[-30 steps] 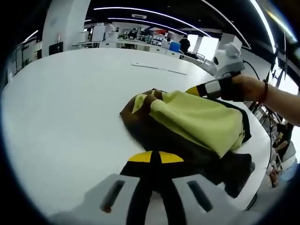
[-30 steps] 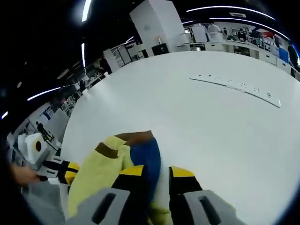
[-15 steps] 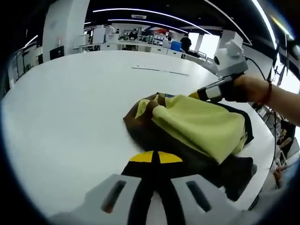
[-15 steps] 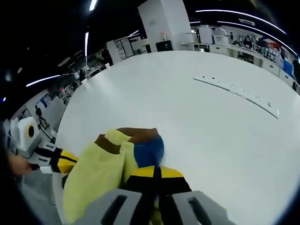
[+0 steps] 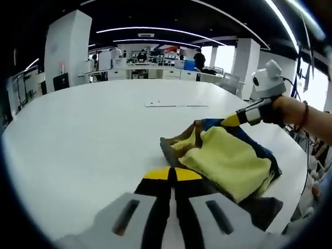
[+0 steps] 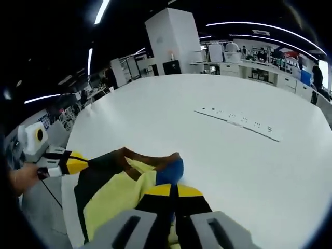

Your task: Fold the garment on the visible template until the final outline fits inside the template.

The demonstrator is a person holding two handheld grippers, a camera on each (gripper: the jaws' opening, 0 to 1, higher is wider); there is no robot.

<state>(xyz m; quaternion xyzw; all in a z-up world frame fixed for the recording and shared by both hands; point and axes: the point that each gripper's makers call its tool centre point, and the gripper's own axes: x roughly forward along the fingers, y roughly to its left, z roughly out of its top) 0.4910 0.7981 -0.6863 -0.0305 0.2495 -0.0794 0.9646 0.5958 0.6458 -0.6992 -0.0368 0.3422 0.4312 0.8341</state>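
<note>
On the wide white counter [image 5: 78,155] the garment [image 5: 228,161] lies bunched toward the near right edge, a yellow-green panel on top with brown and blue parts showing at its far end. Both grippers have a hold of it. The left gripper [image 5: 173,176] has its yellow-tipped jaws pressed together, and the dark cloth seems to run in under them, so I judge it clenched on the garment's near side. The right gripper [image 6: 171,193] is likewise pinched tight, with blue and yellow fabric gathered right at its tips; in the left gripper view it reaches in from the right [image 5: 239,118], a hand [image 5: 290,110] behind it, and touches the far blue edge of the pile. A long pale strip [image 6: 239,123] lies flat on the counter well beyond the cloth. I cannot make out any template outline on the surface from these views.

The step in hand looks like spreading or carrying a fold while the cloth is crumpled. To do it well, the two grips should pull gently apart so the fabric goes taut and the wrinkles drop out before any layer is laid over. Keep the lift low so the loose dark part near the counter's edge does not slide off. Lay the fold down from one side across, then let go only once the edges line up.
</note>
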